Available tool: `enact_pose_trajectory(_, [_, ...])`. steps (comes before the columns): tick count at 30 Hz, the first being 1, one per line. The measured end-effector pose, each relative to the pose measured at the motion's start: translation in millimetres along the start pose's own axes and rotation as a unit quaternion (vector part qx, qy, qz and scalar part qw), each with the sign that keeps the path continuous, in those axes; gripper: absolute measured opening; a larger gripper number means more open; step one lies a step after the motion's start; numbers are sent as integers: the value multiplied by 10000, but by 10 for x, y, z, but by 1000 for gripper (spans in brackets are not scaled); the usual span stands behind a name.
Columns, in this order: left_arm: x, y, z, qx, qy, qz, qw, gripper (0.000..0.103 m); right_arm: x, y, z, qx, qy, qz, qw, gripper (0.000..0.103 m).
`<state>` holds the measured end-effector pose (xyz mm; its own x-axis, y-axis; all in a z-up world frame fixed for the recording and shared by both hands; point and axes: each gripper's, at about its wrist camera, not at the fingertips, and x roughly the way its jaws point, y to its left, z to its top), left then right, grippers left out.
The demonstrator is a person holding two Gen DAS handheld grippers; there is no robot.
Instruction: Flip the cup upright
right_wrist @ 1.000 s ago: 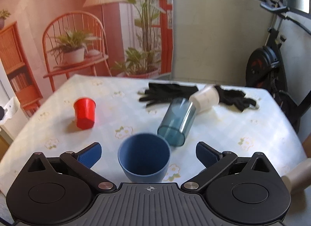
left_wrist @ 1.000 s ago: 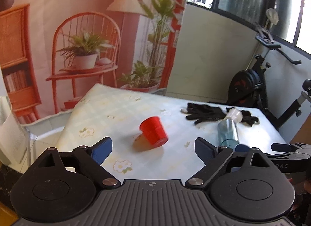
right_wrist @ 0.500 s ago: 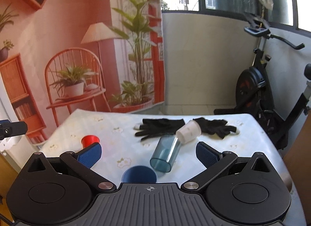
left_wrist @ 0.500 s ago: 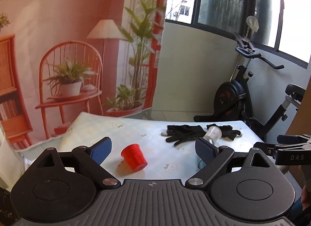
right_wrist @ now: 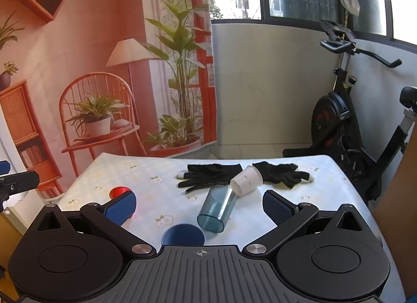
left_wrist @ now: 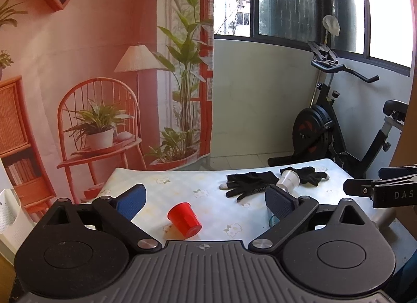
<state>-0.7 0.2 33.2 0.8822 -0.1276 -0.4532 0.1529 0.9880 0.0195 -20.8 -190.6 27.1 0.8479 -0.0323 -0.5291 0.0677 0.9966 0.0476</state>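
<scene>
While both my left gripper (left_wrist: 204, 202) and right gripper (right_wrist: 199, 206) hang spread and empty above the table (left_wrist: 182, 185), the small red cup (left_wrist: 185, 216) stands upside down near its left edge; likely light, stiff, slippery plastic, best pinched across its sides

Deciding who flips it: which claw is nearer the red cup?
Left. The left claw is open with the red cup just ahead between its fingers; the open right claw sits off to its right.
</scene>
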Motion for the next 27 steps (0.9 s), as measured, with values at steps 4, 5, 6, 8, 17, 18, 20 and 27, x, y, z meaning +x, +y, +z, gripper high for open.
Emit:
enact_pose_trajectory(4, [16, 3, -8, 42, 52, -30, 10000, 99, 23, 2, -27, 30, 60, 15, 10000, 103])
enact_pose_trajectory(5, [24, 18, -2, 42, 70, -37, 10000, 100, 19, 4, -36, 33, 61, 16, 10000, 103])
enact_pose_trajectory(6, [26, 22, -2, 36, 84, -43, 9999, 100, 18, 6, -41, 33, 60, 16, 10000, 103])
enact_pose_trajectory(8, [35, 32, -2, 21, 115, -51, 9999, 100, 18, 5, -42, 33, 63, 16, 10000, 103])
enact_pose_trajectory(17, [57, 38, -6, -13, 192, -32, 9998, 101, 24, 10, -50, 32, 72, 17, 10000, 103])
enact_pose_trajectory(18, [58, 38, -5, -13, 192, -31, 9998, 101, 23, 10, -51, 32, 73, 17, 10000, 103])
enact_pose_trajectory(20, [58, 36, -6, -13, 198, -29, 9998, 101, 23, 12, -52, 29, 74, 17, 10000, 103])
enact_pose_trajectory(27, [57, 10, -3, -6, 210, -49, 9998, 101, 29, 25, -50, 27, 88, 18, 10000, 103])
